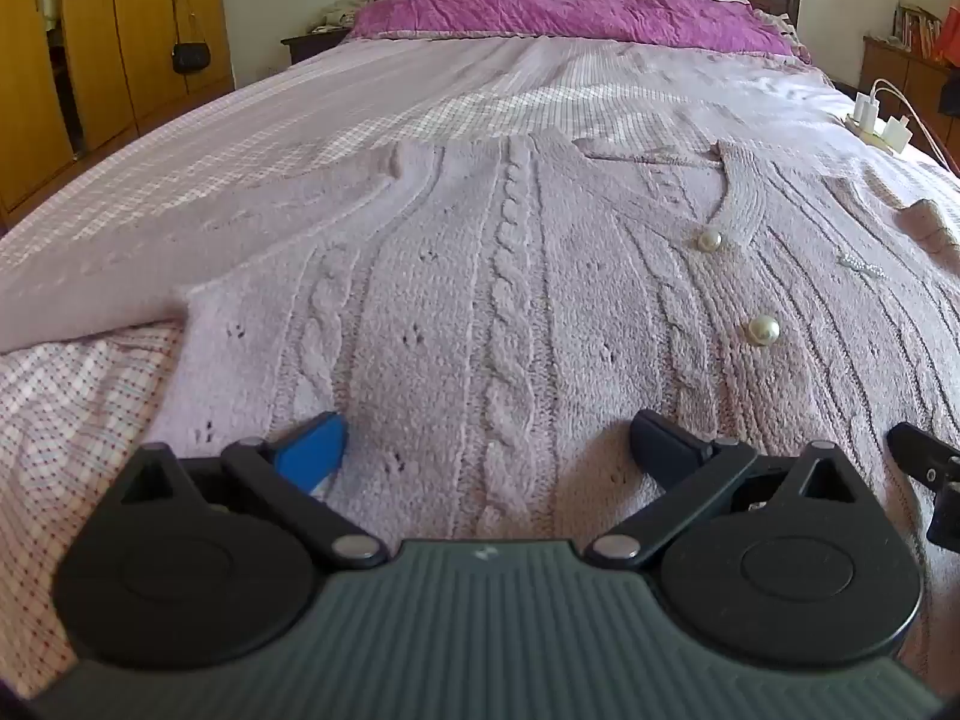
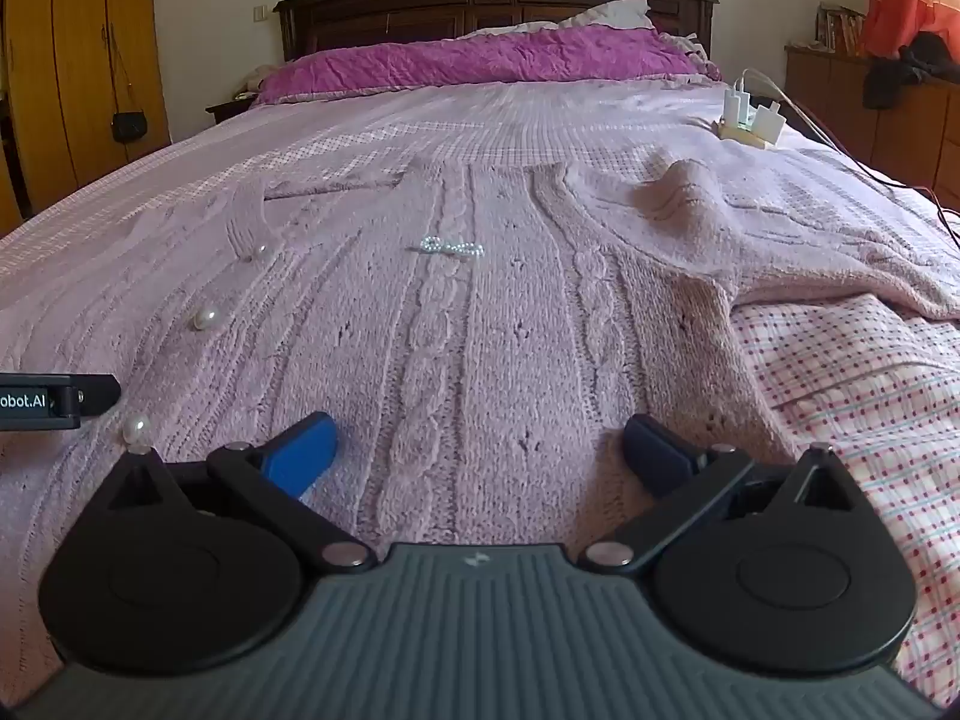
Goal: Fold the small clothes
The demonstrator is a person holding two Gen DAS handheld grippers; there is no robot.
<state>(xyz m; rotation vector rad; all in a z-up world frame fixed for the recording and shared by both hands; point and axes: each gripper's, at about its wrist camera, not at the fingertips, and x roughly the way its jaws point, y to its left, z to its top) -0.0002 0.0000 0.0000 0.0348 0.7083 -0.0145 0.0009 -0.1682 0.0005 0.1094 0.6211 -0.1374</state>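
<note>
A pale pink cable-knit cardigan (image 1: 480, 276) with pearl buttons (image 1: 763, 330) lies spread flat, front up, on the bed. In the right wrist view the same cardigan (image 2: 468, 336) shows a small bead bow (image 2: 453, 248) and its right sleeve (image 2: 780, 228) lying rumpled out to the side. My left gripper (image 1: 489, 441) hovers open over the cardigan's lower left part, nothing between its fingers. My right gripper (image 2: 480, 447) is open over the lower right part, also holding nothing. Each gripper's tip shows at the edge of the other's view.
The bed has a checked pink sheet (image 2: 870, 396) and a magenta quilt (image 1: 564, 15) folded at the dark wooden headboard. A power strip with white chargers and cables (image 2: 747, 117) lies on the bed's right side. Wardrobes (image 1: 90, 48) stand left, a low cabinet (image 2: 870, 102) right.
</note>
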